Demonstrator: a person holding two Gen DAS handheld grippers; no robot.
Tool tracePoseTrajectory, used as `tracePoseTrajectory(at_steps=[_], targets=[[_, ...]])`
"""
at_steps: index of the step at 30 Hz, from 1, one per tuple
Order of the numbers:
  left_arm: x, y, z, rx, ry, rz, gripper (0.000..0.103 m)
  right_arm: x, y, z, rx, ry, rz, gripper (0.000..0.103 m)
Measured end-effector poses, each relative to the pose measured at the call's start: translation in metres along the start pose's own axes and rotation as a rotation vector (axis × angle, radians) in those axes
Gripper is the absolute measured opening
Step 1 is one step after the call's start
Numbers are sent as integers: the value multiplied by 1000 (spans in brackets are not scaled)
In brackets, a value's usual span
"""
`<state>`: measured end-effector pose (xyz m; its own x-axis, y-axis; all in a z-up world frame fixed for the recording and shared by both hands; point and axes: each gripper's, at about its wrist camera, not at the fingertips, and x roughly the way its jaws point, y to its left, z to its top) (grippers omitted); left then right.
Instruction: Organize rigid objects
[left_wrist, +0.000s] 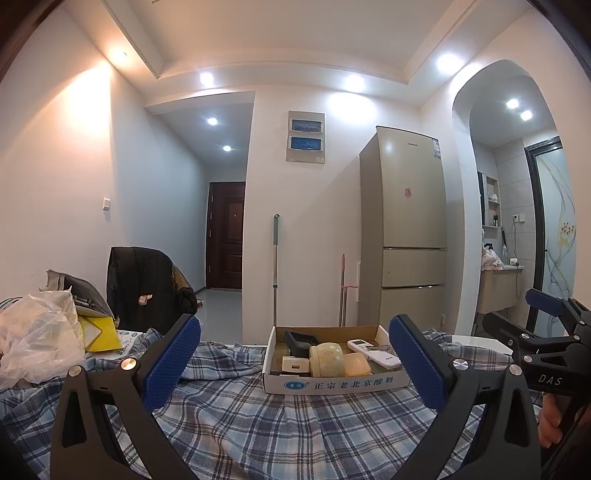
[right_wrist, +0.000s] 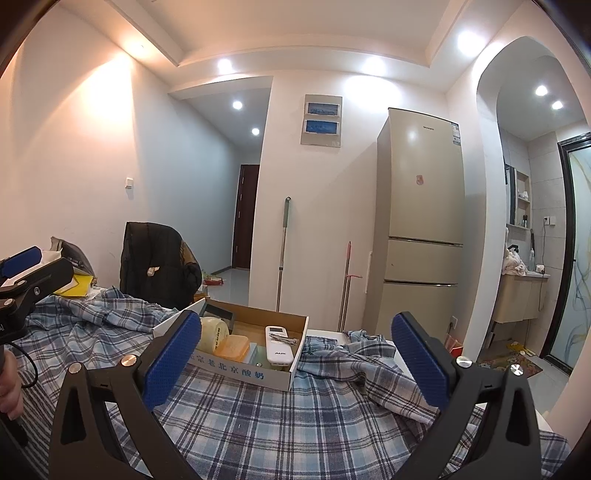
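Note:
A shallow cardboard box (left_wrist: 334, 384) (right_wrist: 242, 373) with blue Chinese print stands on the plaid cloth. It holds a white remote (left_wrist: 373, 352) (right_wrist: 277, 347), a pale green round container (left_wrist: 327, 360) (right_wrist: 212, 334), an orange soap-like box (left_wrist: 356, 363) (right_wrist: 232, 347), a black tray (left_wrist: 301, 341) and a white switch plate (left_wrist: 294, 365). A metal clipper (right_wrist: 282, 338) lies on the remote. My left gripper (left_wrist: 295, 363) is open and empty, just in front of the box. My right gripper (right_wrist: 295, 363) is open and empty, to the box's right and nearer.
A blue plaid cloth (left_wrist: 258, 424) covers the table and is bunched at the right (right_wrist: 365, 360). A plastic bag (left_wrist: 37, 343) and yellow packet (left_wrist: 98, 334) lie at the left. A chair with a black jacket (left_wrist: 142, 288), a fridge (left_wrist: 410, 229) and mops stand behind.

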<state>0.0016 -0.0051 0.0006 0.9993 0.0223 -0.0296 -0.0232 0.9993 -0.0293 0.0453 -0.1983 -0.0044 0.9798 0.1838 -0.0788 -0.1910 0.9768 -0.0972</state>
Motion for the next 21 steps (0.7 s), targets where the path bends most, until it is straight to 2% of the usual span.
tracePoseTrajectory(at_steps=[21], targets=[[0,0,0,0,2,0,103,-1,1,0,-9,-5,1,103]])
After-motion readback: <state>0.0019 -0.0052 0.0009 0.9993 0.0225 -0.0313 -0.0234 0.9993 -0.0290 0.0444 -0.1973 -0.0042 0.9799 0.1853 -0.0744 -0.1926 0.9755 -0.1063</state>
